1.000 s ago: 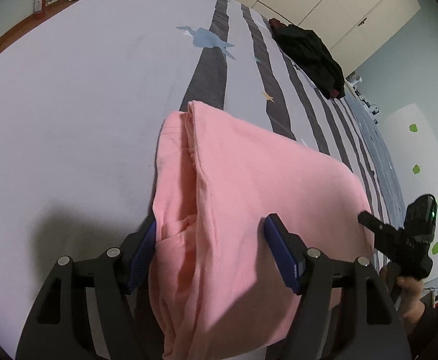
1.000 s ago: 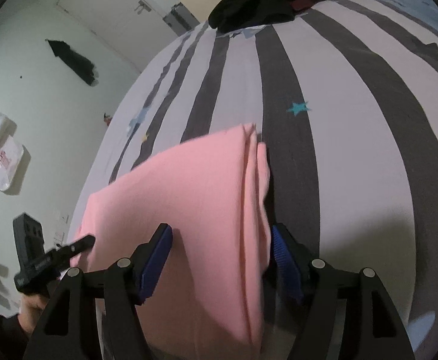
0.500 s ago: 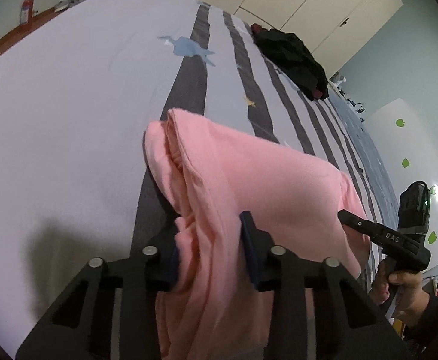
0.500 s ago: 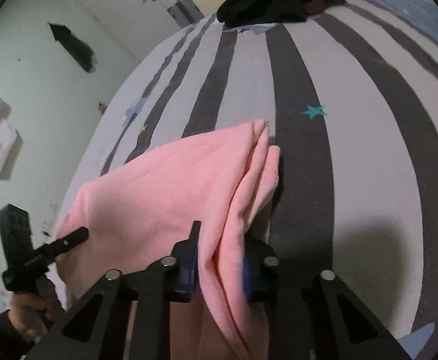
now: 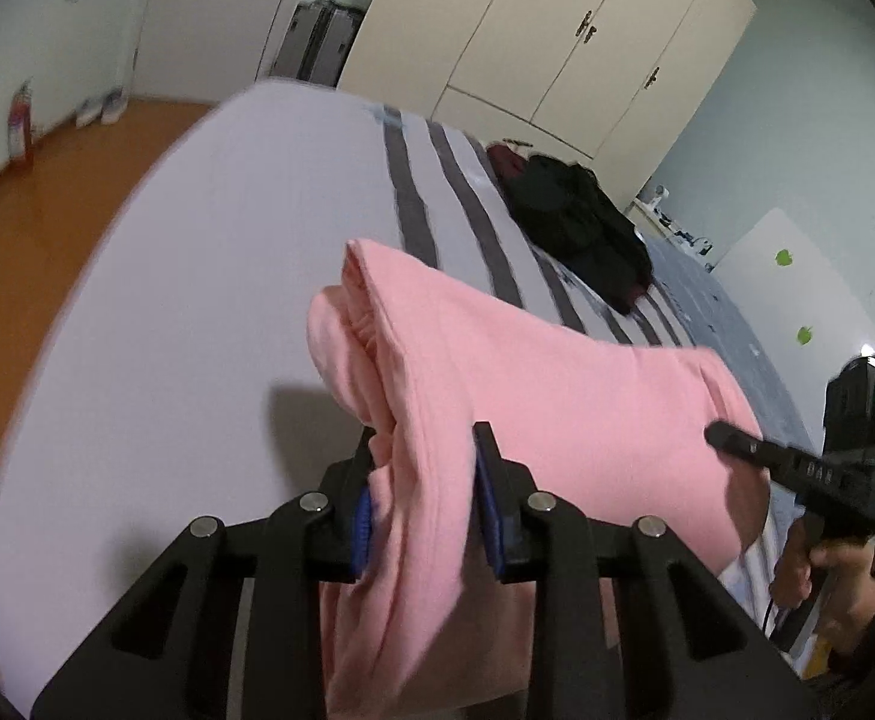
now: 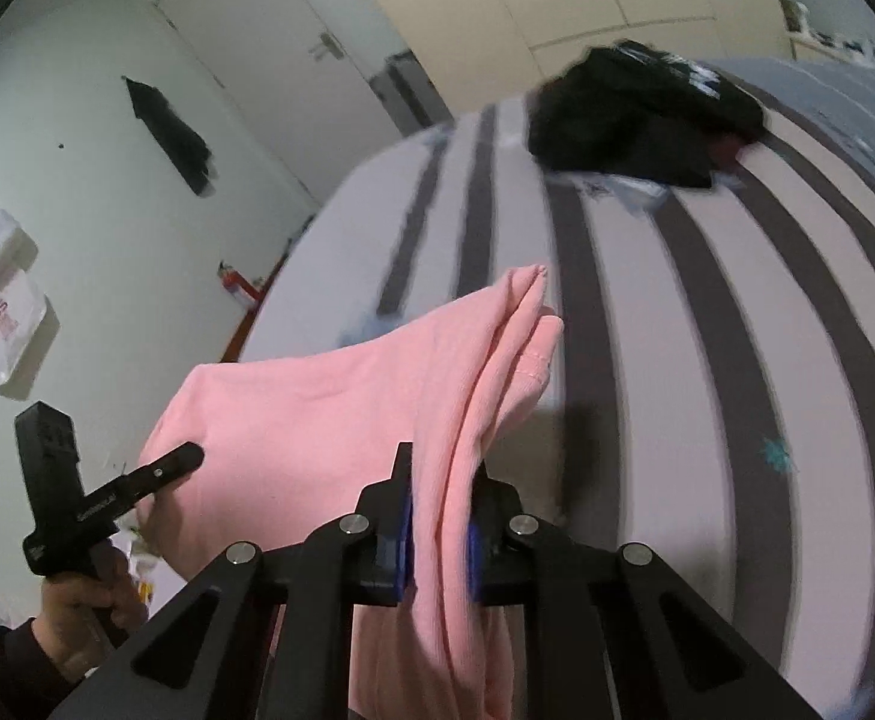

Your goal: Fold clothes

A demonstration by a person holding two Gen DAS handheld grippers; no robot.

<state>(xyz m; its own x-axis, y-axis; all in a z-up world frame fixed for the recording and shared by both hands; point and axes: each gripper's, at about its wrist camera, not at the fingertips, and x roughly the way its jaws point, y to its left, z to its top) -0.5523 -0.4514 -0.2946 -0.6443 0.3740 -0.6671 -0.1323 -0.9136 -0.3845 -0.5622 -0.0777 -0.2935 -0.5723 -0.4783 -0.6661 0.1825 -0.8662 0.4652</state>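
A folded pink garment (image 5: 533, 396) hangs between my two grippers above the striped bed. My left gripper (image 5: 428, 450) is shut on its left edge, with bunched layers between the blue pads. My right gripper (image 6: 440, 474) is shut on the opposite edge of the pink garment (image 6: 347, 414). The right gripper also shows in the left wrist view (image 5: 737, 441), and the left gripper in the right wrist view (image 6: 188, 456). The garment's far fold is lifted off the sheet and casts a shadow below.
The bed (image 5: 197, 300) has a pale sheet with dark grey stripes (image 6: 707, 312). A heap of black clothes (image 5: 581, 228) lies at its far end, also in the right wrist view (image 6: 641, 114). Wardrobe doors (image 5: 557, 42) stand behind. Orange floor (image 5: 29, 222) lies left.
Both grippers closed on the pink garment's edges and lifted it off the bed. The views have tilted up, showing more of the room.
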